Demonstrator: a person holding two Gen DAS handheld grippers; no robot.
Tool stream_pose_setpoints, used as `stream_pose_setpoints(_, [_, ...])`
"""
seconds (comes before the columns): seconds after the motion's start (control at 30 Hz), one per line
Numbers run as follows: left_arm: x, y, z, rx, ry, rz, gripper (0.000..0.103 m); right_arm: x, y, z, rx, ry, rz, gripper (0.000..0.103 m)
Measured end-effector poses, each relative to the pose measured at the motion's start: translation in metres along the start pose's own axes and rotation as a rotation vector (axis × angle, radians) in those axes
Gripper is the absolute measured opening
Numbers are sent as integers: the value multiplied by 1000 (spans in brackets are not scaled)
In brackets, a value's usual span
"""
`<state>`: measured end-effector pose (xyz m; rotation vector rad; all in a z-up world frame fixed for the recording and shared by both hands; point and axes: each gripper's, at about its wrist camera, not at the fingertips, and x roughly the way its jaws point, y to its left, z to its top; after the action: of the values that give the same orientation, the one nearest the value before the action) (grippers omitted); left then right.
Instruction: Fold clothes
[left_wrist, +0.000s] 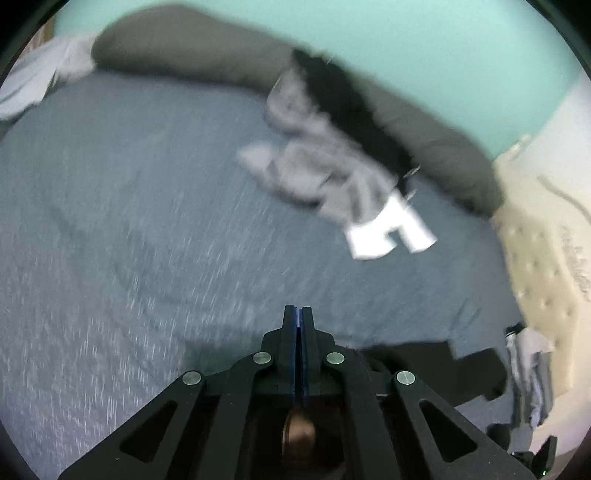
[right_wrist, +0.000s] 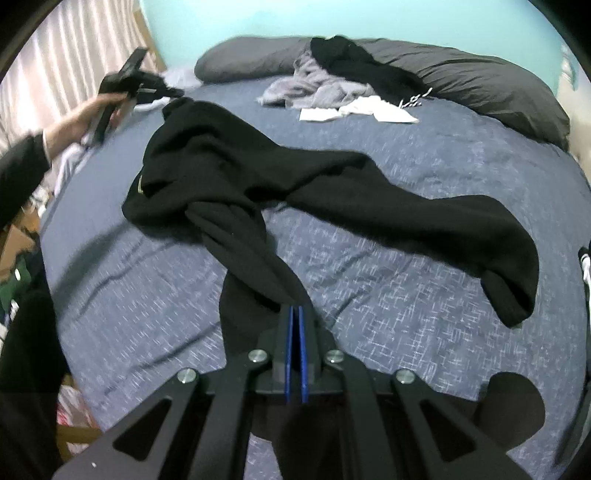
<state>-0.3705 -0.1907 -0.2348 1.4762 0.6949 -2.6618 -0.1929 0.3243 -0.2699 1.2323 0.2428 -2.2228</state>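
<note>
Surface: bed with a blue flecked cover; dark pillows along the far edge.
Task item: black garment, apparently trousers, lies crumpled mid-bed, one leg running right, the other twisted and trailing toward the near edge.
Right gripper: fingers pressed together at the near end of the twisted leg; the tips meet the cloth, but whether any is pinched I cannot tell.
Left gripper: fingers pressed together with nothing between them, held above bare cover. In the right wrist view it shows at far left, in the person's hand, clear of the garment.
Other clothing: grey and black heap with white pieces near the pillows, well apart from the garment.
Step in hand (judged): spreading the garment flat before any fold.
Method advised: untwist the near leg first; take the waistband with the left fingers; draw both ends apart until the legs lie parallel.
Risk: dragging may rumple the cover.
</note>
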Motion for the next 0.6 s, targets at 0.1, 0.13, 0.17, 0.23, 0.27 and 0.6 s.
stream_pose_setpoints(0.1, [8, 10, -12, -2, 27, 6, 19, 8, -3, -3, 18, 18, -2, 3])
stream_pose_setpoints(0.13, [6, 16, -17, -9, 28, 1, 27, 10, -4, -4, 24, 21, 0, 3])
stream_pose_setpoints(0.17, [2, 22, -21, -10, 29, -10, 35, 11, -5, -6, 28, 25, 2, 3])
stream_pose_setpoints(0.23, [-10, 31, -31, 1, 25, -16, 37, 13, -5, -8, 31, 32, 3, 3])
stream_pose_setpoints(0.27, [-17, 33, -38, 20, 25, -24, 38, 13, -5, -9, 33, 35, 4, 3])
stream_pose_setpoints(0.6, [-38, 44, -152, 216, 178, -87, 50, 12, -3, -7, 75, 28, -5, 3])
